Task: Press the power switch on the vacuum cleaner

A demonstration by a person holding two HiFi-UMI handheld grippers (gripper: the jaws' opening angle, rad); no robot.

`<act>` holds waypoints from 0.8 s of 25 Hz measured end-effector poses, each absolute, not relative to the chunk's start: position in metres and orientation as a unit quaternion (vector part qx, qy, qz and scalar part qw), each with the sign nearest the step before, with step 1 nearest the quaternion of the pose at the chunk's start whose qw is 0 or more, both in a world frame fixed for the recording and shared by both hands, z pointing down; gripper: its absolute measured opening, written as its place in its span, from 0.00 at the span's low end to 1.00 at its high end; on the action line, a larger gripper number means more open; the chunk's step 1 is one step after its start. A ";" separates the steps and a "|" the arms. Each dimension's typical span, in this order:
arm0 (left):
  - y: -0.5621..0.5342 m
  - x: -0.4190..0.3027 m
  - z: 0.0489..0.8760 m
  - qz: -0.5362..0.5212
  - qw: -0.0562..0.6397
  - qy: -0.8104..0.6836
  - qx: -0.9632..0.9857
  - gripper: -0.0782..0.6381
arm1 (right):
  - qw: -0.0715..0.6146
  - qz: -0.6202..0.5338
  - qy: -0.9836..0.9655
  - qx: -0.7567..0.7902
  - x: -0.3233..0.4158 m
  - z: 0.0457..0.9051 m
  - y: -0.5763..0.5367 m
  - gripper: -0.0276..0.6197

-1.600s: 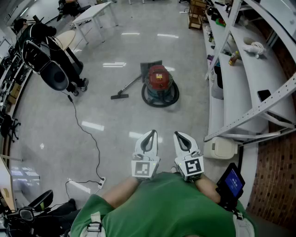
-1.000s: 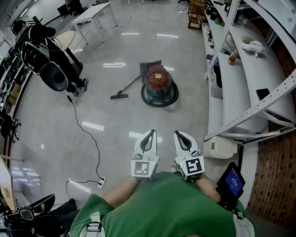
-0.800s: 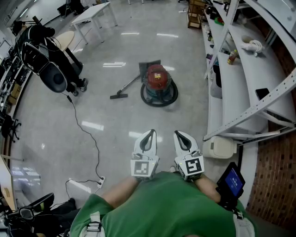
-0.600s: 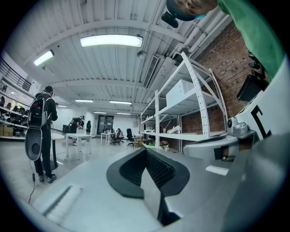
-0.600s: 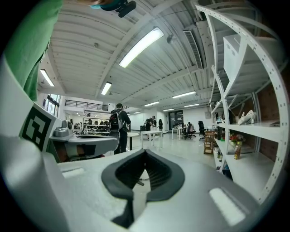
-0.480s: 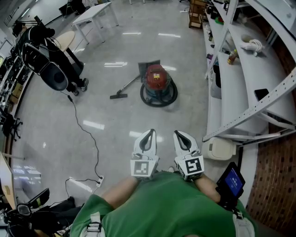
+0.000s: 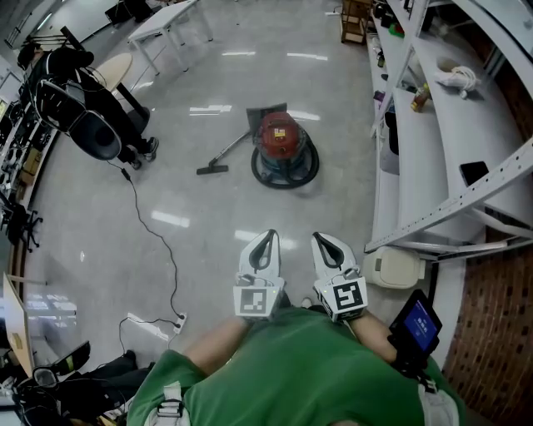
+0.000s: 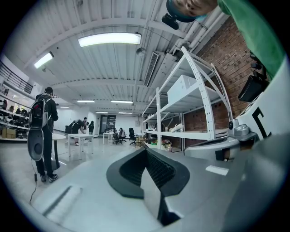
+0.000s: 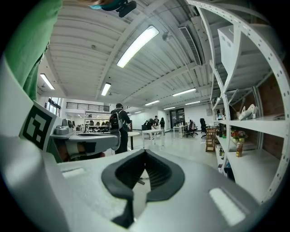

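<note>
Two claws, the left claw (image 7: pixel 266 240) and right claw (image 7: pixel 323 241), both clenched on nothing, are held at the chest. They are well apart from the one red, round-bodied canister vacuum cleaner (image 7: pixel 281 141) on the glossy grey floor (image 7: pixel 200 216) ahead. Its power switch is too small to make out, so a press may land off-target or skid off the domed lid.

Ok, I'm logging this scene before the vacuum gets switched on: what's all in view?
vacuum: one, red, floor ahead
wand: one, dark, left of vacuum
power strip: one, white, floor near left
table: one, white, far left
person: one, in black with backpack, left
shelving: one, white, right
bottle: one, on shelving
left gripper: one, white, shut, empty
right gripper: one, white, shut, empty
</note>
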State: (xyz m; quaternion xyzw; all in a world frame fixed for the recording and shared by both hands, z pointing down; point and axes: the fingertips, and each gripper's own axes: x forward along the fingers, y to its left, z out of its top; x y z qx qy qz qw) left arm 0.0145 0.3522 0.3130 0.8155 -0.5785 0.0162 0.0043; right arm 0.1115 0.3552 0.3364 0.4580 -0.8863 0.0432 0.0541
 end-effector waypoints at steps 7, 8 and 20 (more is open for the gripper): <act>0.306 0.005 0.324 0.013 0.017 -0.571 0.821 0.12 | 0.067 0.046 -0.881 0.465 0.102 0.349 0.315 0.05; 0.296 0.002 0.325 0.013 0.018 -0.568 0.823 0.12 | 0.070 0.047 -0.880 0.468 0.099 0.350 0.306 0.05; 0.165 -0.052 0.330 0.012 0.032 -0.540 0.841 0.12 | 0.085 0.053 -0.864 0.494 0.045 0.347 0.179 0.05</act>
